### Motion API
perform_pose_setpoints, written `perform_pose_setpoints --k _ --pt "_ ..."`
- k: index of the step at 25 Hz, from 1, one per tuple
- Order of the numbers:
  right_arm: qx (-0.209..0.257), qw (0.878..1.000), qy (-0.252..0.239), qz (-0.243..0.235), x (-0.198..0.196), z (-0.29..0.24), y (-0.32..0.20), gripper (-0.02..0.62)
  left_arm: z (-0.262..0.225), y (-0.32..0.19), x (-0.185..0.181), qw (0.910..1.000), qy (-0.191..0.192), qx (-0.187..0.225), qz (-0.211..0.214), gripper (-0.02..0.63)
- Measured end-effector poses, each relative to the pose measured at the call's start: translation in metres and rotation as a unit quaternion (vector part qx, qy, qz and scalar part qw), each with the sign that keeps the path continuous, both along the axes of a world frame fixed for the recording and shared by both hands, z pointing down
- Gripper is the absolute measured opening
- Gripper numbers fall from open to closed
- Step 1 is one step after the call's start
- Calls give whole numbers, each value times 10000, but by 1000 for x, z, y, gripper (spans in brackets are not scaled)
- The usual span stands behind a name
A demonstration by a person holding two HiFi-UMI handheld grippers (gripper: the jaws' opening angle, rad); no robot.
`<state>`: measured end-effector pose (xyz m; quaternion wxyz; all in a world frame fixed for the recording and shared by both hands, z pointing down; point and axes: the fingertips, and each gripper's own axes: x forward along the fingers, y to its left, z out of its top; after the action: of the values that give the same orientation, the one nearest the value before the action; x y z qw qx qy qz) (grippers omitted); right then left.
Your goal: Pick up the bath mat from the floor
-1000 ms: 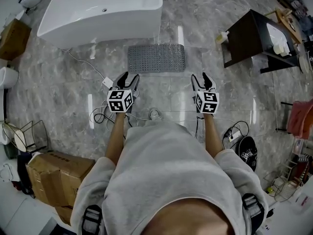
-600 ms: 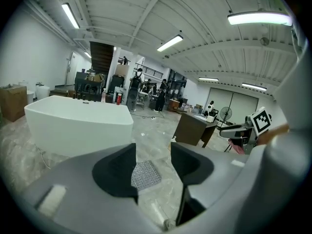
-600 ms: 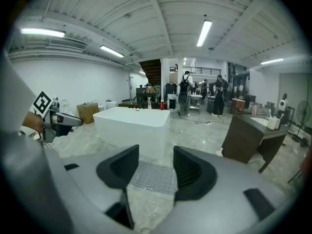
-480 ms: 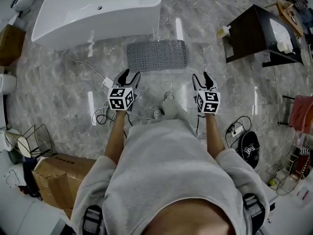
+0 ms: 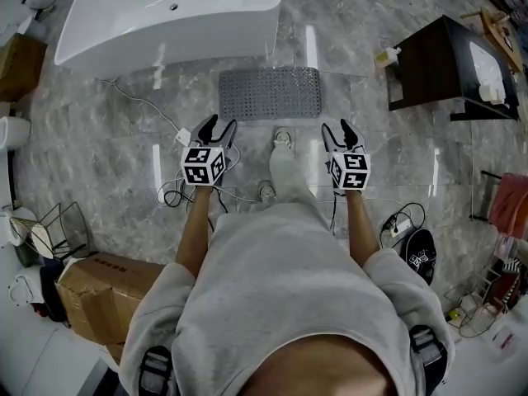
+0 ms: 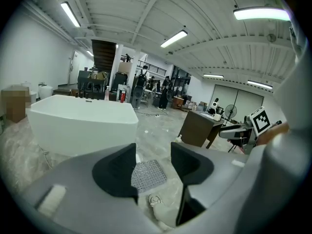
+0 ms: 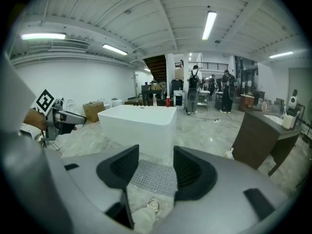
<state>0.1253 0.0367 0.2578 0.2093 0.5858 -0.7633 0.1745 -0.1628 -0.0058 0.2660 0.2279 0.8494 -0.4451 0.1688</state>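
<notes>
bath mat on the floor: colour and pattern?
Grey, with a dense grid of small dots; the bath mat shows best in the head view.

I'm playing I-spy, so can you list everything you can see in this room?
tub: one, white, top left
mat: one, grey, lying flat beside the tub
cabinet: one, dark, right of the mat
boxes: two, brown, along the left edge
cables: a few, pale, left of the leg
cloth: one, red, right edge
leg: one, grey, stretched toward the mat
left gripper: one, black and white, open, empty, short of the mat
right gripper: one, black and white, open, empty, short of the mat
</notes>
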Motion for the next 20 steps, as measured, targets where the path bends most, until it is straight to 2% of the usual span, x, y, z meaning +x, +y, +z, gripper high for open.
perform_pose_setpoints --k 16,20 --pt "-501 9985 -145 -138 41 42 -118 227 30 -109 40 9985 -165 -480 -228 233" --pt "-693 9972 -202 -199 49 61 -143 227 43 -130 42 9969 -243 -638 -392 233"
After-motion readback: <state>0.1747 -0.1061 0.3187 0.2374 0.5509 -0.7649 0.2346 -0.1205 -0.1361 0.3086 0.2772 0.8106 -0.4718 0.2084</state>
